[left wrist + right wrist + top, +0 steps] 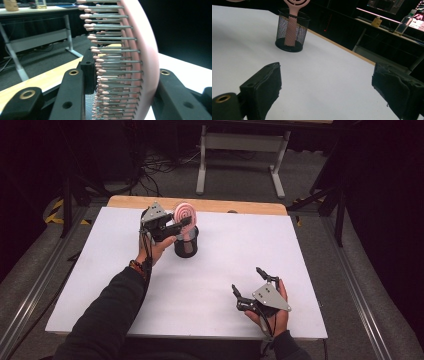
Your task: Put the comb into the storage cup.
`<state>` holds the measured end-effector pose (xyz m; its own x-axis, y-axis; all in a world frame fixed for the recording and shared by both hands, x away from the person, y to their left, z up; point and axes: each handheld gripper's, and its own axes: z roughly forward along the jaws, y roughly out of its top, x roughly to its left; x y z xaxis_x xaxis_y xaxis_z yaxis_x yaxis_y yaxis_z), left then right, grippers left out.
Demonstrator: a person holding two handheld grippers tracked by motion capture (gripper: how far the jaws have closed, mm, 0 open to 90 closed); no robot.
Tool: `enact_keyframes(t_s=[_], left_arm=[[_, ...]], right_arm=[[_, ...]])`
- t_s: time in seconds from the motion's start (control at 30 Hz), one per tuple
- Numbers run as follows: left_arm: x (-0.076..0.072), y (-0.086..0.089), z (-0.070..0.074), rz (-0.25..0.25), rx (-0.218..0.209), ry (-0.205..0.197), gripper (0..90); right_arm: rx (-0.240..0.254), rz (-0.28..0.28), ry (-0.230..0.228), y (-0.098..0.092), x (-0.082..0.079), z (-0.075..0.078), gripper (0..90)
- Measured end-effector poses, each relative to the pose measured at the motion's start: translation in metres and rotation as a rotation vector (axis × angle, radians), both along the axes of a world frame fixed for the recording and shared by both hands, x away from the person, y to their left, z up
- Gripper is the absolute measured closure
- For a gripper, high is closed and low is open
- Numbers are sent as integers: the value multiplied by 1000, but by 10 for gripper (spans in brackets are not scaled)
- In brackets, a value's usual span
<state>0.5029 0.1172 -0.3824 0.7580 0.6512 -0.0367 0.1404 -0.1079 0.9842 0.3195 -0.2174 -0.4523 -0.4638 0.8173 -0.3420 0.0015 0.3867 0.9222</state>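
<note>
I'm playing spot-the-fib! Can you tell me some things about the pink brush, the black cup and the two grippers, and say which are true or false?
1. The brush stands with its handle in the mesh cup. True.
2. The left gripper is shut on the brush. True.
3. The right gripper holds the cup. False: its jaws are open and it is apart from the cup.
4. The cup lies tipped over. False: it stands upright on the table.
</note>
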Motion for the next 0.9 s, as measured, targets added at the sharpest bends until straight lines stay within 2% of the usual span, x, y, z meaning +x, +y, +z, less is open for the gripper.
enact_keyframes(t_s=[0.27,0.33,0.47,0.67,0.9], left_arm=[[6,8,0,38,38,-8,561],[7,10,0,39,37,0,547],[11,9,-4,71,78,28,507],[15,14,-7,80,51,48,497],[16,21,-7,111,9,63,373]], right_arm=[[-3,13,9,1,1,-1,94],[-5,15,12,1,1,-1,94],[22,27,18,1,0,0,94],[13,31,6,4,-2,2,94],[24,36,9,3,-2,2,94]])
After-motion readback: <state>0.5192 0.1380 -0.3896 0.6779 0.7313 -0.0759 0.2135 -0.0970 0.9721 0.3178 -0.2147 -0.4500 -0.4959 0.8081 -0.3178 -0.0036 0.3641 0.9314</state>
